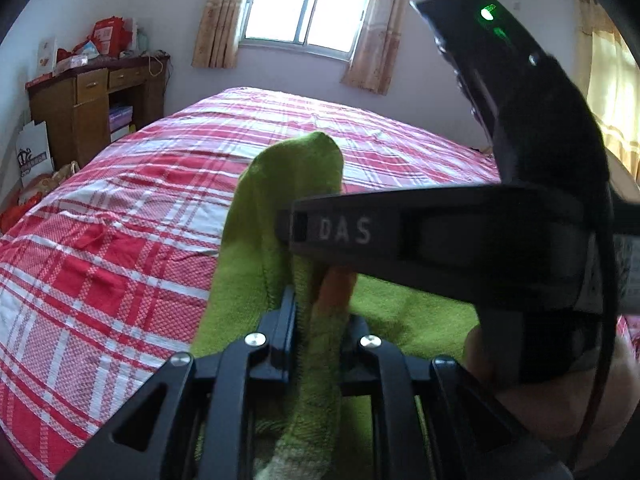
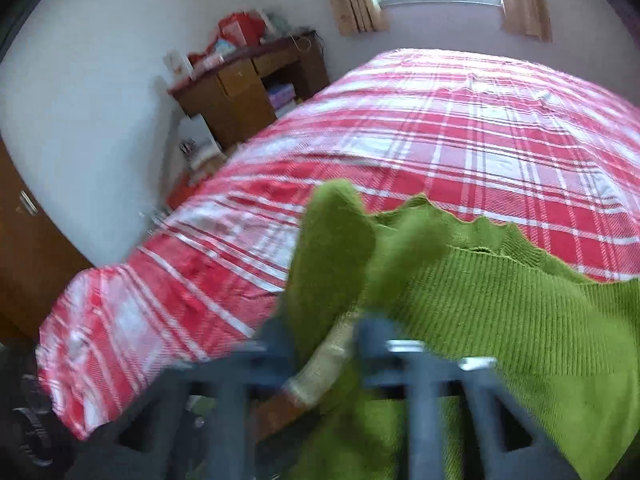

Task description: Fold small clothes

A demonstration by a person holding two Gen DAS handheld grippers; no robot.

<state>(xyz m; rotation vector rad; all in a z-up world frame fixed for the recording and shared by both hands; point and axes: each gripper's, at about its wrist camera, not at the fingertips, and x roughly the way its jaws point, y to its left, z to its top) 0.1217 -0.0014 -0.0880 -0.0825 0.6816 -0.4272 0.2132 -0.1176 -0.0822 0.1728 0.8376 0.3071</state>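
— Looking at the left gripper [image 1: 316, 308], what's it doing?
— Angled down at bottom centre, clenched on a fold of the green sweater [image 1: 280, 208] above the plaid bed [image 1: 120, 220].
— And the right gripper [image 2: 324, 344]?
— Blurred at lower centre, jaws nearly closed, grasping a sweater fold. Seen from the left, "DAS" is printed on its side.

Fuzzy green knit garment [image 2: 500, 300] on woven plaid cotton bedspread [image 1: 100, 240]; matt black plastic jaws.

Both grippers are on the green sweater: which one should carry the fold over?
Right, probably. The right gripper pinches a raised fold of the green sweater with open bedspread ahead; the left gripper can anchor.
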